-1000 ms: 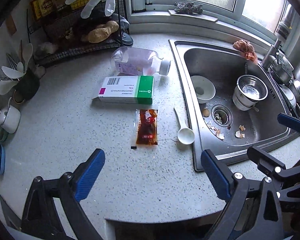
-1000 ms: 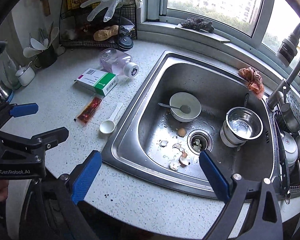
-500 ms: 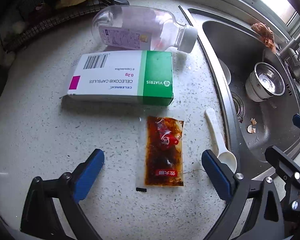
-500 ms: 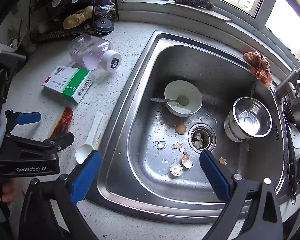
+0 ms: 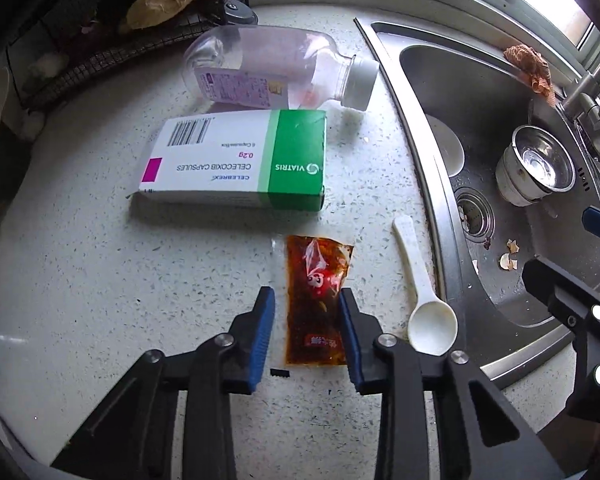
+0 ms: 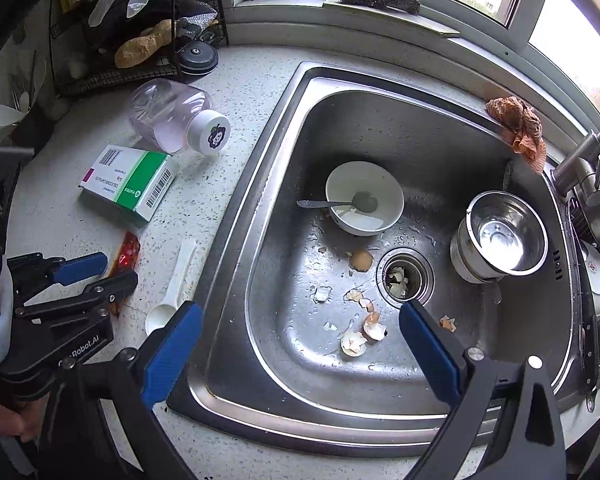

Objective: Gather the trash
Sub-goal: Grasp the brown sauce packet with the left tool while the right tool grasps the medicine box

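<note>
A red-brown sauce packet [image 5: 316,300] lies flat on the speckled counter. My left gripper [image 5: 306,308] is low over it, its jaws narrowed to either side of the packet; the right finger touches its edge, a small gap shows at the left. The packet [image 6: 126,254] and left gripper [image 6: 96,276] also show in the right wrist view. A green and white medicine box [image 5: 236,160], a tipped clear bottle [image 5: 276,68] and a white plastic scoop [image 5: 424,304] lie nearby. My right gripper [image 6: 300,336] is open and empty above the sink, over eggshell bits [image 6: 360,332].
The steel sink [image 6: 284,392] holds a white bowl with a spoon [image 6: 364,200], a steel pot [image 6: 504,236] and a drain [image 6: 406,276]. A wire rack [image 6: 140,52] stands at the back left. A rag [image 6: 518,126] and faucet [image 6: 584,168] are at the right.
My left gripper has dropped toward the counter and its jaws have narrowed around the sauce packet. My right gripper has moved a little closer over the sink and stays open.
</note>
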A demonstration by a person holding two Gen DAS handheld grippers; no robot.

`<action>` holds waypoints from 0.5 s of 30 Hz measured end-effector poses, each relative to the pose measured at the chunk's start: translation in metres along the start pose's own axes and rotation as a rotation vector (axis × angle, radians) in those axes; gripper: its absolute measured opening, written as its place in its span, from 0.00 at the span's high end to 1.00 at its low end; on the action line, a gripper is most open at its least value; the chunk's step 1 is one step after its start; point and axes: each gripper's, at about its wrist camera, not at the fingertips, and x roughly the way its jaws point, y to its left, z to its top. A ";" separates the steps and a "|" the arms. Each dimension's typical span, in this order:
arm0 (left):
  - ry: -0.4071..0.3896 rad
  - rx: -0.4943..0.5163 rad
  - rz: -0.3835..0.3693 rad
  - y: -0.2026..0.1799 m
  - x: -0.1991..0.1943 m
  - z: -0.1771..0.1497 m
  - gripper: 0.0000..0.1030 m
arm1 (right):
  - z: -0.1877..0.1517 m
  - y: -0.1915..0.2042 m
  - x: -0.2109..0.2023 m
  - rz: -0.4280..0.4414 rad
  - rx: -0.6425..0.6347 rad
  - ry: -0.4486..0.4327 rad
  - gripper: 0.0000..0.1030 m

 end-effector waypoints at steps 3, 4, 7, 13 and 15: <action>-0.001 -0.040 -0.041 0.013 -0.007 -0.001 0.82 | 0.011 0.014 -0.003 0.021 -0.065 -0.017 0.04; -0.006 -0.052 -0.049 0.021 -0.009 -0.002 0.86 | 0.015 0.020 -0.005 0.029 -0.093 -0.026 0.04; -0.030 -0.100 -0.046 0.047 -0.019 -0.001 0.87 | 0.027 0.041 -0.008 0.080 -0.180 -0.047 0.04; -0.068 -0.226 -0.050 0.107 -0.034 -0.001 0.87 | 0.055 0.097 -0.007 0.203 -0.402 -0.068 0.04; -0.080 -0.253 -0.037 0.126 -0.039 -0.002 0.87 | 0.066 0.116 -0.003 0.242 -0.470 -0.071 0.04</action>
